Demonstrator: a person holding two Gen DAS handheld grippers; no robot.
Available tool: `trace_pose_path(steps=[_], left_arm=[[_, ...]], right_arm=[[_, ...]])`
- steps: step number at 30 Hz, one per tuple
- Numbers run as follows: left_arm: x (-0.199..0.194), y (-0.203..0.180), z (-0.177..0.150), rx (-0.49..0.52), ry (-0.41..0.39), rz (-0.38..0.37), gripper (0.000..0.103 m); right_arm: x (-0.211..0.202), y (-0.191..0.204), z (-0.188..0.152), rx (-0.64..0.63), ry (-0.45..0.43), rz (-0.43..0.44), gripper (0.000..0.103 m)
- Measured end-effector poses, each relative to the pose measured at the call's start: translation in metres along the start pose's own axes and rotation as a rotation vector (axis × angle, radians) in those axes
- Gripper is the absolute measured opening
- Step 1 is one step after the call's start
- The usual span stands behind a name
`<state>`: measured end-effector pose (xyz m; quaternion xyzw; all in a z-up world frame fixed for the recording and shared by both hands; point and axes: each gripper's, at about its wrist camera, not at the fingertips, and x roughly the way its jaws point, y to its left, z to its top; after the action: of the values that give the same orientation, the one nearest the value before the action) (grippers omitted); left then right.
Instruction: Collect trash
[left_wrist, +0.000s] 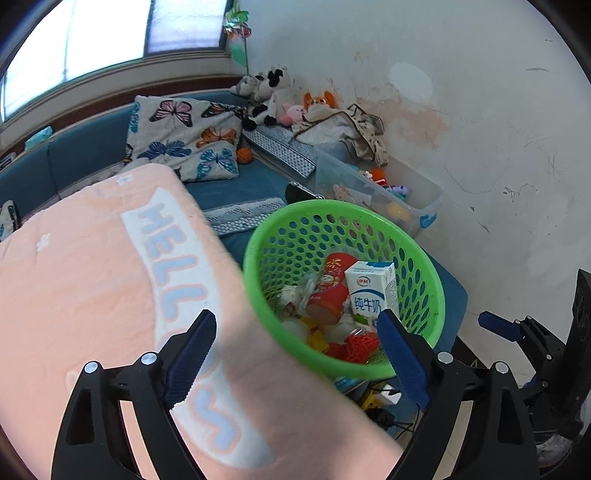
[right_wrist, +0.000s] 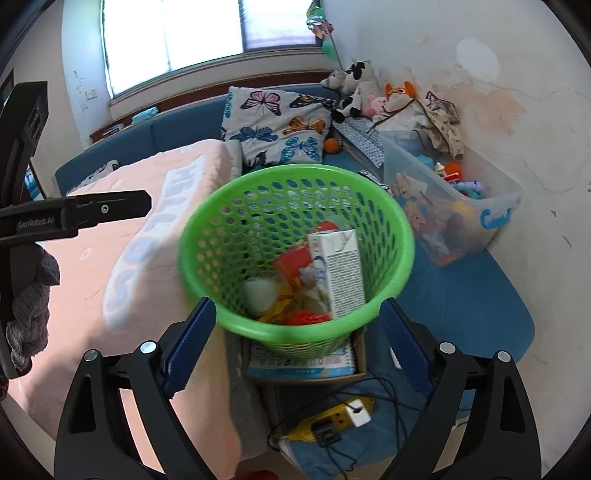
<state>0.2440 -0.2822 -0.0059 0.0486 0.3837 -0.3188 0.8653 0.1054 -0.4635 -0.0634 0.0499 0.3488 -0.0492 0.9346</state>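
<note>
Looking down the left wrist view, we see the left gripper (left_wrist: 295, 354) angled downward with jaws spread wide, nothing clamped; one blue pad hangs over the pink blanket (left_wrist: 110, 277), the other over the near rim of the green basket (left_wrist: 255, 266). The basket holds a white milk carton (left_wrist: 373, 291), a red cup (left_wrist: 330, 291) and mixed scraps. The blanket's folded edge blocks the basket's near-left side. The right gripper's pad shows at the right edge, well apart. Beyond: a butterfly pillow (left_wrist: 184, 136), plush toys (left_wrist: 266, 96) and a clear toy bin (left_wrist: 424, 206) against the wall. In the right wrist view, we have the right gripper (right_wrist: 297, 343) tilted down as well, jaws apart and empty, flanking the basket (right_wrist: 207, 280) without touching it. The carton (right_wrist: 340, 273) leans inside, upright-ish. Below the basket sits a cardboard box (right_wrist: 360, 350) with a notebook, then a yellow power strip (right_wrist: 332, 421) with tangled cables. The left tool's black body crosses the left edge above the blanket (right_wrist: 92, 295).
</note>
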Motion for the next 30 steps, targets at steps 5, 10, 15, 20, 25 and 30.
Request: trace_pose_path(steps=[5, 10, 15, 20, 25, 30], left_arm=[[-0.028, 0.021, -0.017, -0.042, -0.031, 0.024, 0.092], [-0.057, 0.039, -0.035, -0.059, -0.063, 0.085, 0.094], [-0.09, 0.058, -0.057, -0.071, -0.093, 0.151, 0.094], [-0.128, 0.074, -0.084, -0.103, -0.122, 0.262, 0.094], [-0.162, 0.083, -0.109, -0.128, -0.153, 0.307, 0.095], [-0.185, 0.086, -0.133, -0.155, -0.171, 0.329, 0.095]], right_arm=[[-0.007, 0.025, -0.006, -0.015, -0.002, 0.025, 0.093], [-0.016, 0.053, -0.009, -0.036, -0.002, 0.063, 0.094], [-0.023, 0.08, -0.013, -0.076, 0.002, 0.072, 0.096], [-0.028, 0.104, -0.02, -0.099, 0.019, 0.091, 0.097], [-0.034, 0.115, -0.026, -0.085, 0.029, 0.116, 0.098], [-0.046, 0.13, -0.03, -0.082, 0.015, 0.122, 0.098]])
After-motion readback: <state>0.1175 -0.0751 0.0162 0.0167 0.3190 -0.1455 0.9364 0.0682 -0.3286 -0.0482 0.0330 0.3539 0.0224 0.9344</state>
